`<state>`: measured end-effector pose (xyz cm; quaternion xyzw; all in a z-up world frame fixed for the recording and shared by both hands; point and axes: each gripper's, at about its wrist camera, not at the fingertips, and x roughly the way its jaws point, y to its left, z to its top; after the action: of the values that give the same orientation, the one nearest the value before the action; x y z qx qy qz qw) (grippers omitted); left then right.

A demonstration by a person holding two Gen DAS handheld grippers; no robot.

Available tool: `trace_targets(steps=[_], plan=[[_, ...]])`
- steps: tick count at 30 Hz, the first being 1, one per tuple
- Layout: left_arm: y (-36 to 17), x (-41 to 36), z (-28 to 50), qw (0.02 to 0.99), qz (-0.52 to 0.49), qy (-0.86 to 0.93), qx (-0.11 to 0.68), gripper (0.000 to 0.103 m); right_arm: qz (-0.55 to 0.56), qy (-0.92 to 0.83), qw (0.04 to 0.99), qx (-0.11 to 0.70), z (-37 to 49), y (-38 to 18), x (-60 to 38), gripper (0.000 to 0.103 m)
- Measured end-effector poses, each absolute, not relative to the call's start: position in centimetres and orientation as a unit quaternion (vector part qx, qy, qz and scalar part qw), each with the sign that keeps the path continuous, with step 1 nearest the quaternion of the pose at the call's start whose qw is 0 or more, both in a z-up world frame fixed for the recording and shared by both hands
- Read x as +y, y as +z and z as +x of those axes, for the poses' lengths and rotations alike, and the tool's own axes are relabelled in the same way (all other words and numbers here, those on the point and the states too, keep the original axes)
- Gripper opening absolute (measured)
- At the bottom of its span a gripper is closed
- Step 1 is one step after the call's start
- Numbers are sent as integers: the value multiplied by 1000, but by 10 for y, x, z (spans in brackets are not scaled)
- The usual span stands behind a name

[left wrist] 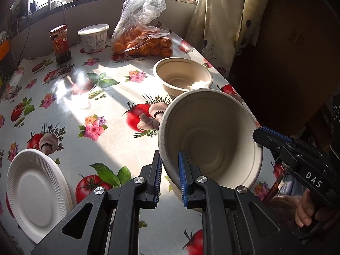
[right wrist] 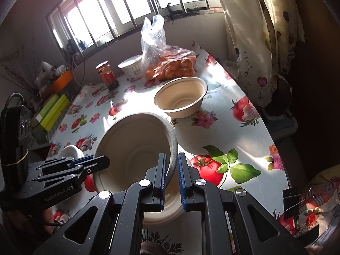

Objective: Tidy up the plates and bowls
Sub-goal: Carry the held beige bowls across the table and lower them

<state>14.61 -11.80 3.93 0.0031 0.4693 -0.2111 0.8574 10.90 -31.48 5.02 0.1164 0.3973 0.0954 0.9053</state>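
Note:
A beige paper bowl hangs tilted above the flowered tablecloth, held from both sides. My left gripper is shut on its near rim. My right gripper comes in from the right and pinches the opposite rim. In the right wrist view the same bowl sits with my right gripper shut on its rim and my left gripper clamped on its left edge. A second beige bowl stands upright on the table beyond. A white ribbed paper plate lies at the near left.
At the far end stand a sauce jar, a white tub and a plastic bag of oranges. The table's right edge runs close to a curtain. Green boxes sit off the left side.

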Motion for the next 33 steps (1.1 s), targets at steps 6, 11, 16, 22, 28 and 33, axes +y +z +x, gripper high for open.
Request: trace_targets(steps=[6,11,16,22,28,33], plan=[[33,-122,142,852,6,-215,477,15,124,89,903,401,100,44,-318,12],[29,-124,138,850,7,-217,480,15,127,87,902,404,95,40,-321,12],[23,-125,136,847,9,-214,487,15,129,86,899,410,93,35,-321,12],[20,-129,135,844,16,-213,491,15,130,81,896,416,91,29,-322,12],[18,-131,136,843,18,-211,494,15,131,79,895,419,92,26,-323,12],[16,-131,137,843,17,-210,495,15,132,80,893,423,93,22,-323,13]])
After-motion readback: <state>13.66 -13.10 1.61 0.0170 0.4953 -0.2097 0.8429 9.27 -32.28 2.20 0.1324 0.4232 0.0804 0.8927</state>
